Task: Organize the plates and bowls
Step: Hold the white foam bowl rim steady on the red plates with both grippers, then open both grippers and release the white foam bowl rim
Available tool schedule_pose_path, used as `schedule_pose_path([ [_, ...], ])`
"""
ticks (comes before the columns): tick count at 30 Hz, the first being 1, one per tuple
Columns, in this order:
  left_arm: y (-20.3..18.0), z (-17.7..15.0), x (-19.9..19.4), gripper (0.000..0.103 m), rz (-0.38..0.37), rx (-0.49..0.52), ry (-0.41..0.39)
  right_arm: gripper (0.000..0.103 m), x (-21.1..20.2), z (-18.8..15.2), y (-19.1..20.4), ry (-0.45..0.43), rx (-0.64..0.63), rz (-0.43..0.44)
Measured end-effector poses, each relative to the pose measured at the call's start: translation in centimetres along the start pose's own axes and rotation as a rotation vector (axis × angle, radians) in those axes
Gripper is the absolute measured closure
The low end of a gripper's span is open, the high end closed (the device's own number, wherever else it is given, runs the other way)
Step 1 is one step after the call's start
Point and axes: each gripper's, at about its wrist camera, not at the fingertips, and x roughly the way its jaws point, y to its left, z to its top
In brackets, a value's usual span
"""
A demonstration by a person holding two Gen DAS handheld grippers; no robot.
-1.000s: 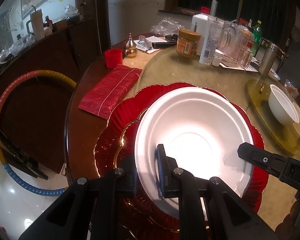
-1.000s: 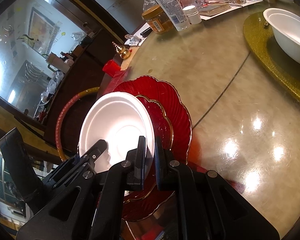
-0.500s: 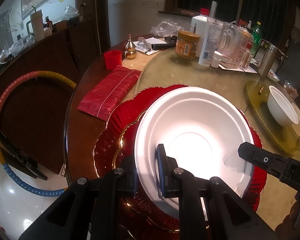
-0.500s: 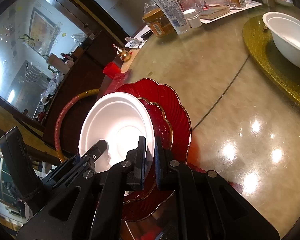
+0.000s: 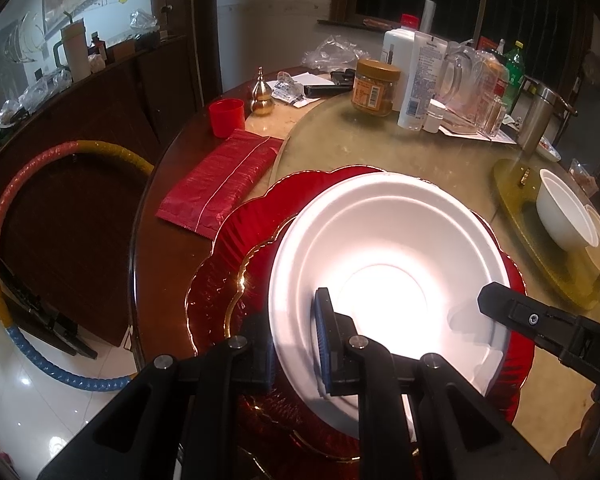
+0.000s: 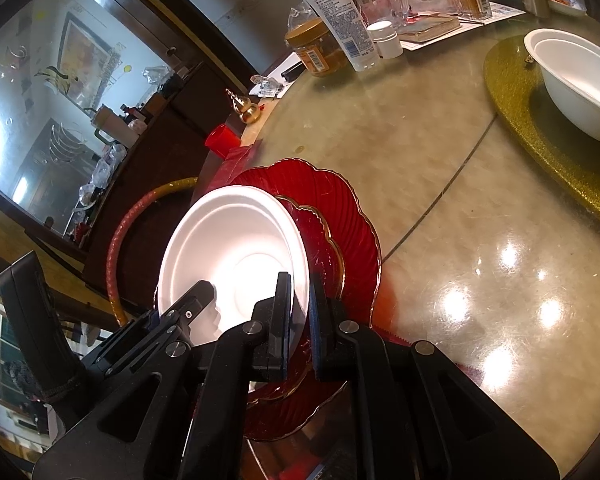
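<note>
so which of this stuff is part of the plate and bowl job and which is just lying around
Job: white foam bowl, small red plate, big red plate, second white bowl, gold charger.
Lying about: peanut butter jar, red cup, lotion tube.

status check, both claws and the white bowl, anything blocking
Left claw shut on white bowl rim. Right claw shut on opposite rim. Bowl sits over stacked red plates. Nothing on top of it.

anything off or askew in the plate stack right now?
Nothing spilled or broken. The white bowl sits off-centre on the red plates, toward the table edge, both claws shut on its near rim: left claw, right claw. The smaller red plate is also offset on the larger.
</note>
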Motion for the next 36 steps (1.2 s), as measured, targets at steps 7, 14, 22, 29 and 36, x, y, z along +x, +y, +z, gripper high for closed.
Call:
schedule_pose_path([
  [7, 0.0, 0.0, 0.0, 0.087, 0.004, 0.001, 0.005, 0.095, 0.1, 0.1, -0.1, 0.005, 0.002, -0.001],
  [14, -0.2, 0.1, 0.2, 0.085, 0.01, -0.009, 0.028, 0.094, 0.4, 0.0, -0.4, 0.02, 0.017, 0.008],
  [22, -0.1, 0.4, -0.8, 0.051, 0.01, -0.029, -0.013, 0.094, 0.1, -0.1, -0.3, 0.006, 0.02, 0.005],
  [29, 0.9, 0.4, -1.5, 0.044, 0.006, -0.069, -0.038, 0.089, -0.1, 0.0, -0.4, -0.007, 0.021, -0.018],
  [36, 1.8, 0.5, -2.3, 0.043, -0.012, -0.11, -0.076, 0.062, -0.4, -0.3, 1.2, -0.035, -0.068, -0.032],
])
